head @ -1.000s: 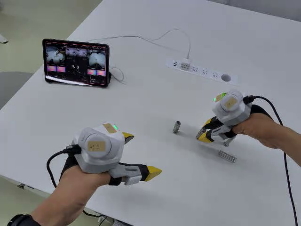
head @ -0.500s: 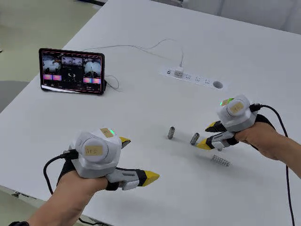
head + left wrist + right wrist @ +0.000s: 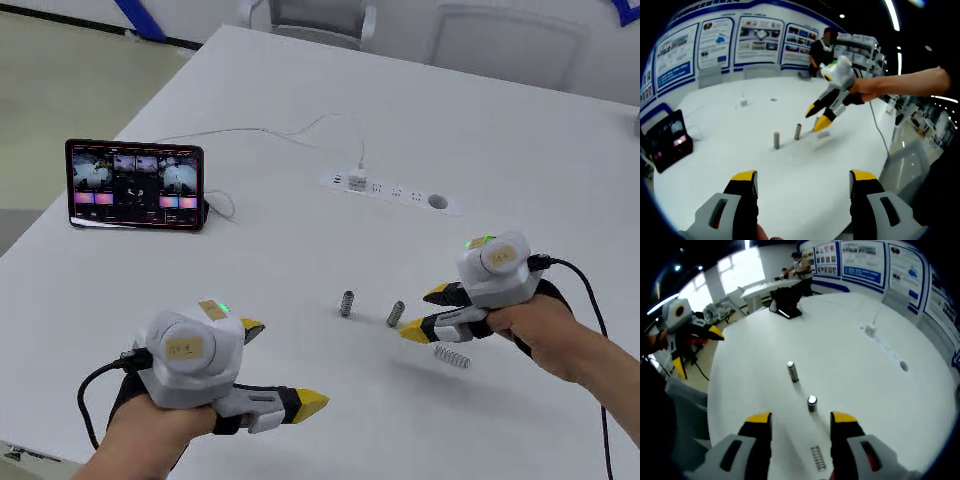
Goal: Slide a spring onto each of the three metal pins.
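Two short upright metal pins point(image 3: 347, 303) point(image 3: 396, 313) stand mid-table, each with spring coils around it; they also show in the left gripper view as pins point(image 3: 776, 140) point(image 3: 798, 131) and in the right gripper view as pins point(image 3: 792, 371) point(image 3: 812, 403). A loose spring point(image 3: 452, 357) point(image 3: 817, 458) point(image 3: 823, 134) lies flat on the table beneath my right gripper. My right gripper point(image 3: 425, 313) point(image 3: 801, 418) point(image 3: 817, 118) hovers open just right of the nearer pin, holding nothing. My left gripper point(image 3: 280, 365) point(image 3: 804, 177) point(image 3: 697, 350) is open and empty near the table's front edge.
A tablet point(image 3: 135, 185) stands propped at the left of the white table point(image 3: 300, 240). A white power strip point(image 3: 390, 190) with its cable lies behind the pins. Chairs point(image 3: 310, 18) stand at the far edge. People stand in the background of both gripper views.
My right gripper has opened and drawn back to the right, leaving the second pin standing free with its spring. The left gripper has stayed where it was. The head camera has tilted.
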